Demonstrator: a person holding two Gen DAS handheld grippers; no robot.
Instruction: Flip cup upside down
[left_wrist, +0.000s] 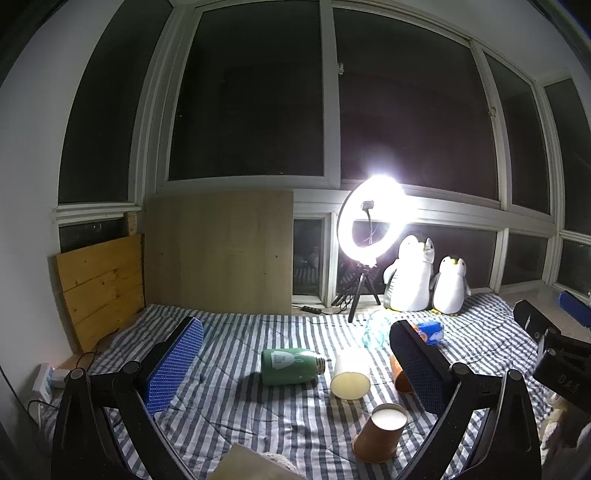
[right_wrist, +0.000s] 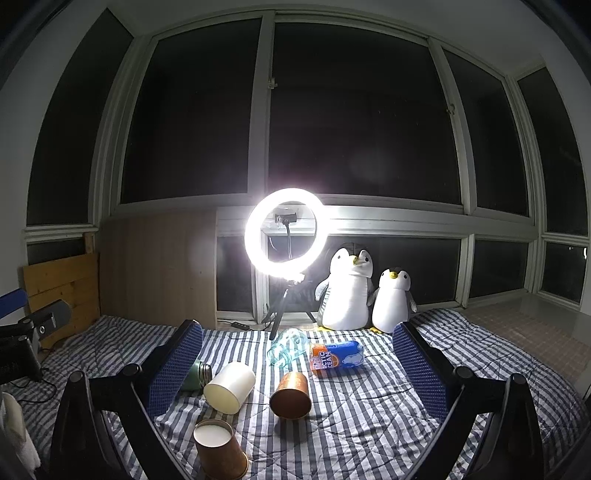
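While the ring light glares from the window side of the striped quilt, the left gripper hangs low over the bedding, its blue-padded fingers spread wide apart with nothing between them. In this left wrist view, an upside-down brown cup stands nearest, well in front of the light, its pale base facing up. Farther toward the light a white cup lies on its side, mouth toward the camera and empty, with a green bottle just beside it, also lying down. Another brown cup is mostly hidden behind the right-hand finger. The right gripper's body is cut off at the frame's right edge.

From the right wrist view, the right gripper is likewise released, fingers wide and holding nothing. The tipped brown cup lies on its side in front of the light, dark mouth toward the camera; whether anything is inside is hard to make out. The white cup lies beside it, the inverted brown cup nearer still. A clear jar and an orange-and-blue can lie close to the light's tripod; two plush penguins sit beside it.
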